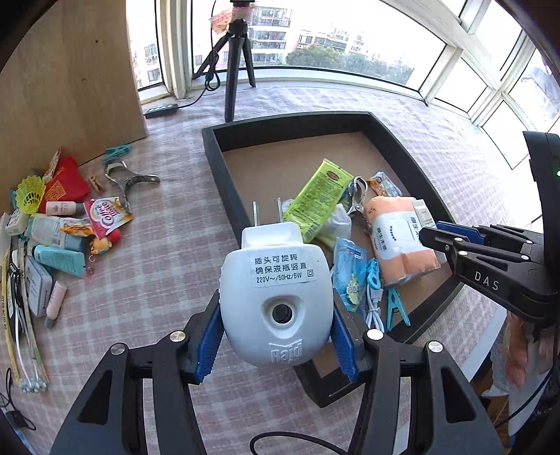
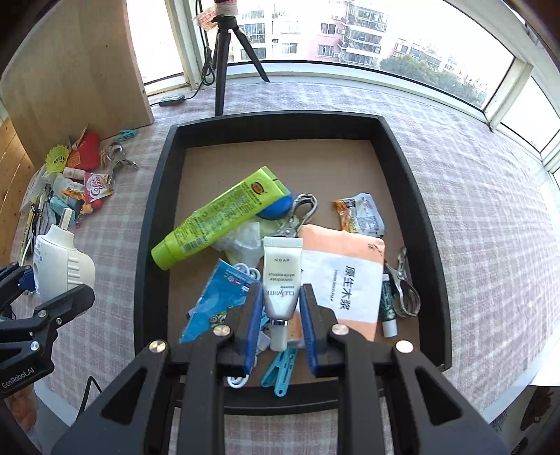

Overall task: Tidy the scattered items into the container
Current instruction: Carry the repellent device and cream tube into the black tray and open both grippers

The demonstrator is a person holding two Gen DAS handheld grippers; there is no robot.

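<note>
Left gripper [image 1: 276, 336] pinching white plug-in heater [image 1: 276, 297], right gripper [image 2: 280, 325] pinching cream tube [image 2: 281, 276] over tray [image 2: 154, 224]; tube grip shallow, slip risk; centre pile crowded.

A home interior, seen from the cameras I carry: a room in a residential flat. A curved bay of white-framed windows [image 2: 350, 66] looks out on apartment blocks [image 2: 364, 31] and treetops, placing me several storeys up. My work surface is covered with a pink checked cloth [image 1: 168, 252] and adjoins a light wooden panel [image 1: 70, 77]. Household clutter lies on it: toiletry tubes [image 1: 59, 260], a coffee-creamer sachet [image 1: 106, 215], clothes pegs [image 1: 117, 152]. A black tripod [image 1: 238, 66] and its cable show the room also serves for recording.
</note>
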